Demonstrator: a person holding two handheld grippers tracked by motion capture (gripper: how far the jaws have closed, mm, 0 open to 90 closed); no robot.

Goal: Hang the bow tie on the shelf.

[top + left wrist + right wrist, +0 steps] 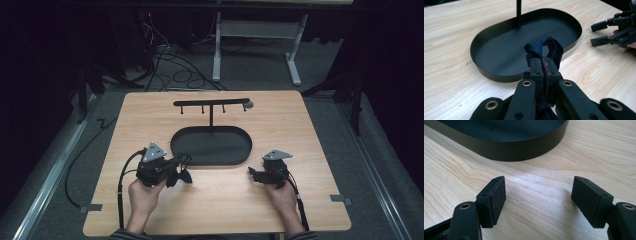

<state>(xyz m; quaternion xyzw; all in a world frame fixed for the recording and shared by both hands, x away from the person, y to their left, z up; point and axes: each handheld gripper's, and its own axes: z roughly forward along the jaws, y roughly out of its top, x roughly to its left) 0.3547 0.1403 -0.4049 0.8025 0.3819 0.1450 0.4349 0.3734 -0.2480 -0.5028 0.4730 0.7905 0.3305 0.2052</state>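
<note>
A dark blue fabric band (554,47) with a knot is pinched between the jaws of my left gripper (543,61), which is shut on it. A loop of it stands up past the fingertips and the rest hangs below. In the high view the left gripper (181,162) is at the left end of the black oval tray (174,145), with the band (183,175) dangling under it. My right gripper (252,174) is open just off the tray's right end, low over the wood. Its jaws (539,195) stand wide apart with nothing between them.
A thin post rises from the tray's (499,75) back edge to a black crossbar (212,102) with several small hooks. The wooden table (300,130) carries little else. The right gripper (604,32) shows at the far right of the left gripper view. Cables lie on the floor beyond.
</note>
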